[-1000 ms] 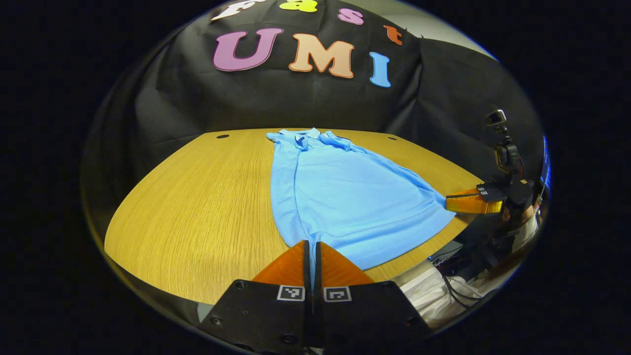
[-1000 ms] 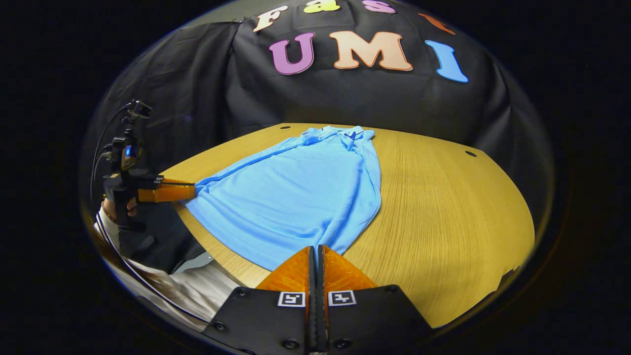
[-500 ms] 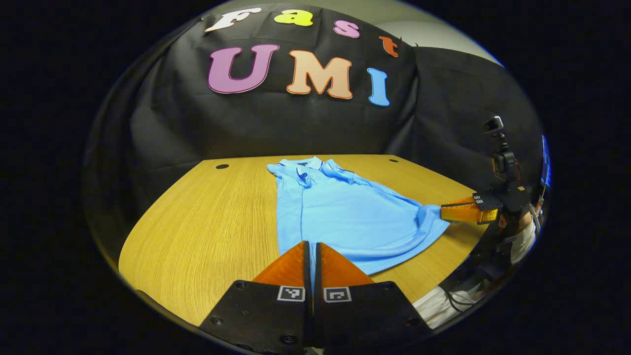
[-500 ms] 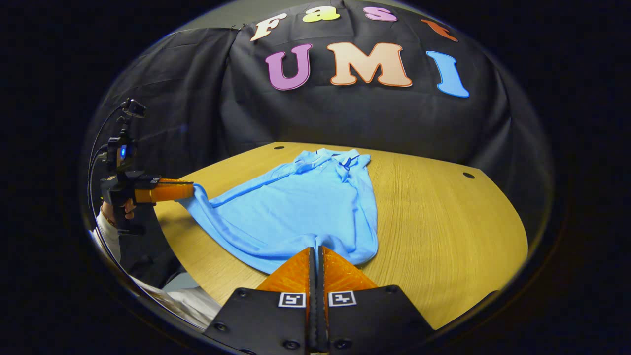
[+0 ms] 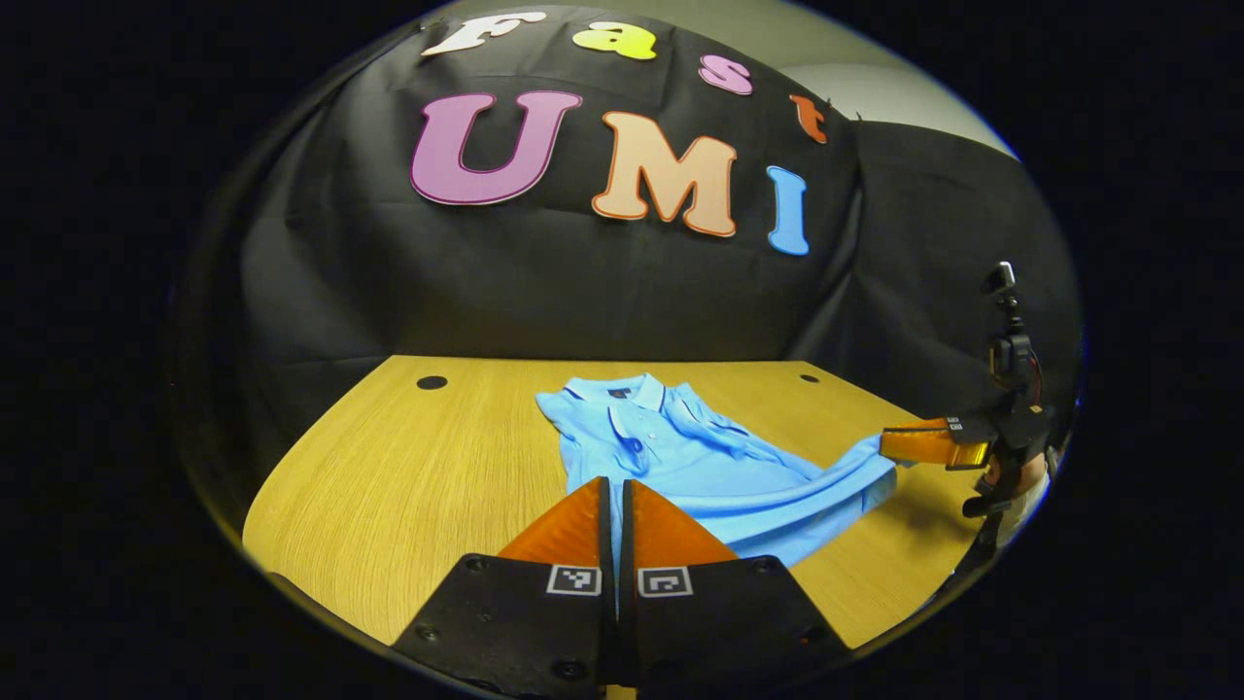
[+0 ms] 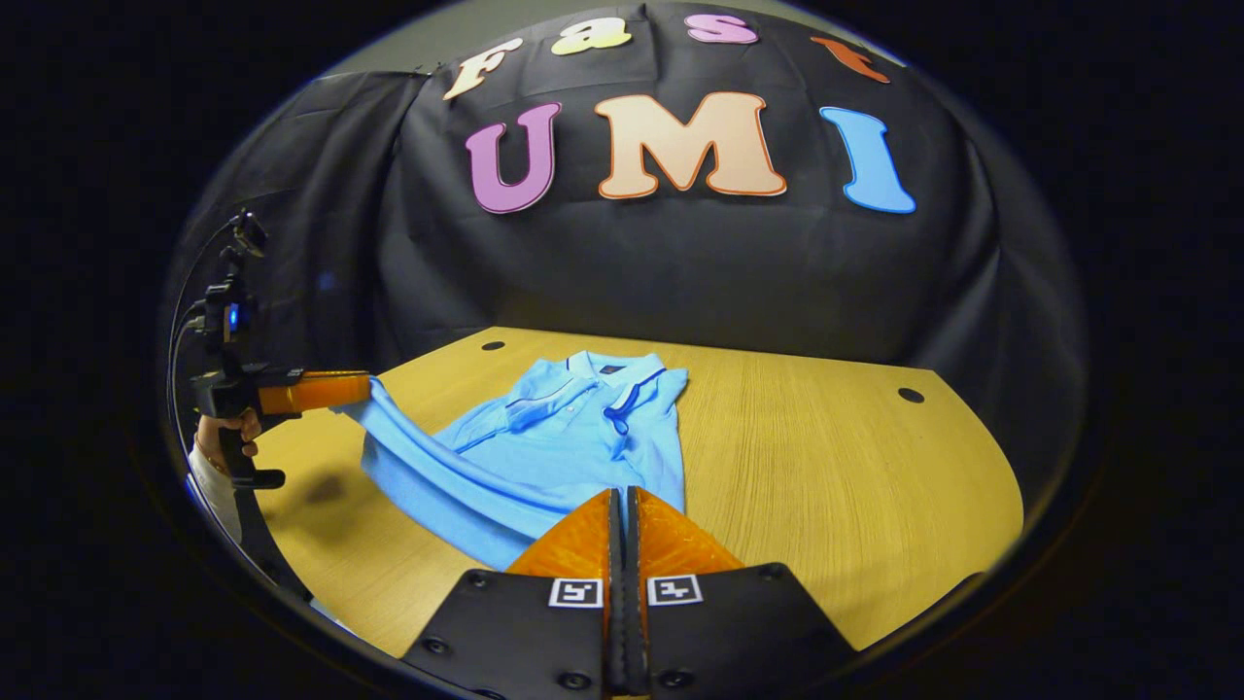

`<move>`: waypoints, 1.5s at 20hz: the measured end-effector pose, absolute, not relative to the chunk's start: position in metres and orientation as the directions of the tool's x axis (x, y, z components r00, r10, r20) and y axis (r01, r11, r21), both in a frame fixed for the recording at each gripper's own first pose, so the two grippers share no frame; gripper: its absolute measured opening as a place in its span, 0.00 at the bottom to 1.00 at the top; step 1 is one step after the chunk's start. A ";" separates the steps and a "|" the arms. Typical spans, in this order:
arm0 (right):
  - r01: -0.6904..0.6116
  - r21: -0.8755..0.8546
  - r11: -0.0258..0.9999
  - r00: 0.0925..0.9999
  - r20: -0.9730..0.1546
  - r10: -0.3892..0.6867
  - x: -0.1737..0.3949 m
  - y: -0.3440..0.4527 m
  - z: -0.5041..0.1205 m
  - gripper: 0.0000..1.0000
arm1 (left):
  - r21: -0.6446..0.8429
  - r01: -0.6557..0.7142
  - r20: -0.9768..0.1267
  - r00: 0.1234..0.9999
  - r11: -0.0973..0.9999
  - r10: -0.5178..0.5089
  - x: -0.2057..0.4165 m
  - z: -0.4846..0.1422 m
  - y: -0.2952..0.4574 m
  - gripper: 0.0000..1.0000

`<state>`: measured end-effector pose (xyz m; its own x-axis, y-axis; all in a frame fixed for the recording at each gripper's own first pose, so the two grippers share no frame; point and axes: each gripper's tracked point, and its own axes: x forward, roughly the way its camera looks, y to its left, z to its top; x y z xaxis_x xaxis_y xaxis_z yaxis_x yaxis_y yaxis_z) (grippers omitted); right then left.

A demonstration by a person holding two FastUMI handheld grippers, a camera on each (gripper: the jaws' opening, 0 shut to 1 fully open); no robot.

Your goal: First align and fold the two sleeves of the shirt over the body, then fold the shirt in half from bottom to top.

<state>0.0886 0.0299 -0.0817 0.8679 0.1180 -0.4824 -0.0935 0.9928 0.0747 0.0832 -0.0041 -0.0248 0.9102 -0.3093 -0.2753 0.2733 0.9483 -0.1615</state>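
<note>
left gripper [image 5: 614, 486] pinches shirt [image 5: 680, 457] hem | right gripper [image 6: 623, 496] likewise (pinch points hidden)

Both views are evenly and fairly brightly lit from above, with no hard hotspots. The wooden table [image 5: 408, 467] carries only a soft sheen, and its grain reads sharply near the middle of each view. Soft shadows lie on the wood under the raised hem of the blue shirt [image 6: 544, 437], darkest below the far gripper at the left of the right gripper view. The black cloth wall [image 5: 544, 282] soaks up light, its creases barely visible. Fisheye distortion bows the table edge into a curve and squeezes things near the rim, where brightness falls off and detail softens. Focus is crisp; no motion blur shows.
</note>
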 end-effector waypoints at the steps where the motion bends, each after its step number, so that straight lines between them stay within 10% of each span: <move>1: -0.085 0.077 0.993 0.873 -0.476 0.112 0.103 0.027 -0.083 0.02 | -0.170 0.261 -0.271 0.915 0.950 -0.300 0.098 -0.023 -0.003 0.00; 24: 0.192 0.217 0.957 0.877 -0.475 -0.069 0.320 -0.018 -0.151 0.03 | -0.027 -0.064 -0.260 0.964 0.998 0.055 0.313 -0.059 0.038 0.05; 26: 0.177 0.229 0.957 0.877 -0.478 -0.048 0.317 -0.016 -0.149 0.34 | -0.044 -0.058 -0.254 0.966 0.997 0.045 0.308 -0.052 0.039 0.14; 29: 0.144 0.233 0.962 0.884 -0.467 -0.019 0.303 -0.008 -0.135 1.00 | -0.090 -0.066 -0.244 0.969 0.994 0.042 0.291 -0.039 0.046 0.93; 30: 0.135 0.221 0.966 0.892 -0.452 -0.021 0.297 -0.008 -0.128 0.94 | -0.113 -0.068 -0.241 0.970 0.991 0.039 0.284 -0.034 0.048 0.94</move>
<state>0.2966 -0.0081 -0.1280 0.8917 -0.0208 -0.4522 0.1348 0.9658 0.2214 0.2837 0.0476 -0.0338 0.9698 0.0394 -0.2407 -0.0683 0.9913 -0.1127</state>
